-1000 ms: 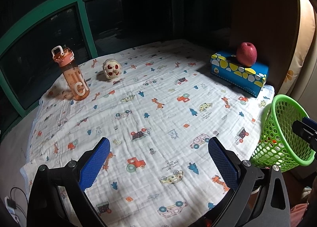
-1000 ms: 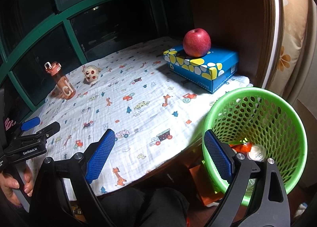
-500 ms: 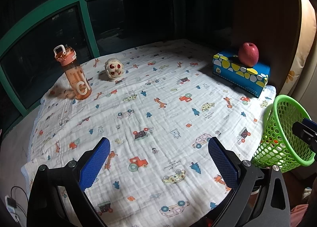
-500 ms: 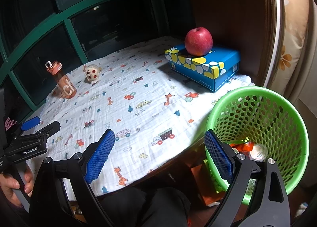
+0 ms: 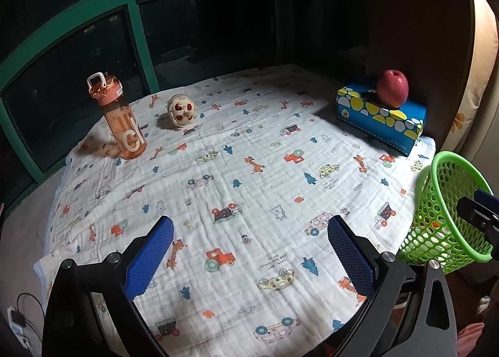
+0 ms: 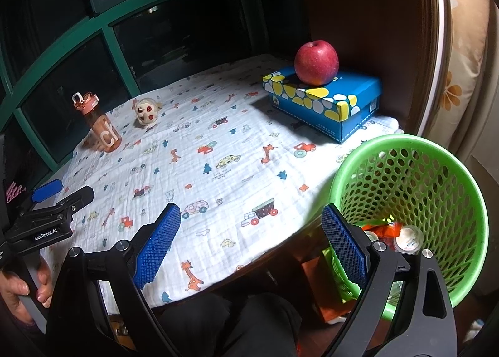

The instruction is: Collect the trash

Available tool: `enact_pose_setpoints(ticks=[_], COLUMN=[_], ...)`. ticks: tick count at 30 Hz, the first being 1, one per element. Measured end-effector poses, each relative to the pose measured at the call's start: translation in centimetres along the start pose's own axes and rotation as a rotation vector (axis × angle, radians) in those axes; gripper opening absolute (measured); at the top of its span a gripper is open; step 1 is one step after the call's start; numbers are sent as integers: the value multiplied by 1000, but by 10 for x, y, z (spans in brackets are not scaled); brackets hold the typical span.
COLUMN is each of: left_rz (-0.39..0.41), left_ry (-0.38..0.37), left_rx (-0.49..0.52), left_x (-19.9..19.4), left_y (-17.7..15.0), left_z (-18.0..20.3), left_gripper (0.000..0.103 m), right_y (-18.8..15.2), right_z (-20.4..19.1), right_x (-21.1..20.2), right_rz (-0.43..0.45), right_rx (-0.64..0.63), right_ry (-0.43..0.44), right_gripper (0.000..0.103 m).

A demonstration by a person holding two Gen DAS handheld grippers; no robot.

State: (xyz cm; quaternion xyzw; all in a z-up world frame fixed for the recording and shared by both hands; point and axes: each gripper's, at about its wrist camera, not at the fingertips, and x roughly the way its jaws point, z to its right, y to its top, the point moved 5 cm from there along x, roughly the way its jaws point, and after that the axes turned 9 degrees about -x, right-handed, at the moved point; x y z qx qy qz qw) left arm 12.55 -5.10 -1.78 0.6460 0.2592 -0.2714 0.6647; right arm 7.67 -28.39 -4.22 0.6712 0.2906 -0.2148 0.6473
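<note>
Blue-padded fingers of the left gripper [image 5: 249, 251] stand wide apart with nothing between them, hovering over the near part of the printed cloth [image 5: 237, 176]. The right gripper [image 6: 251, 238] is likewise spread and empty, its right finger in front of the green basket's [image 6: 467, 201] near rim. That basket sits off the table's right edge; collected trash [image 6: 394, 233] lies at its bottom: an orange wrapper and what look like small round sealed cups, though the mesh and the finger hide much of it. At the left of the right wrist view a hand [image 6: 18, 288] holds the left gripper's handle.

On the cloth itself, no loose litter shows. Farther back on the right a red apple [image 5: 392, 88] rests on top of a blue tissue box [image 5: 374, 121] with yellow and white spots. At the far left an orange water bottle [image 5: 120, 119] stands upright, and just beside it, apart, lies a small cream plush toy [image 5: 181, 110] with red eyes. Dark windows in green frames close the back.

Against the frames of a second ago, both cameras have drawn slightly back and up: the bottle, toy and box sit a little farther in, the basket shows more of its inside, and no object has moved.
</note>
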Motion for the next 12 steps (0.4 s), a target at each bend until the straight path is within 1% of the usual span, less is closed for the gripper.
enact_pose_setpoints(ticks=[9, 12], left_rz=[-10, -9], left_ry=[-14, -7], left_rx=[-22, -22], left_x=[0, 0], left_y=[-1, -1], left_z=[-3, -5], left_gripper=[96, 96], right_y=[-1, -1], right_z=[-4, -5], right_x=[3, 4], right_rz=[-6, -6], right_rx=[-7, -12], right_ry=[9, 10], right_gripper=[91, 93])
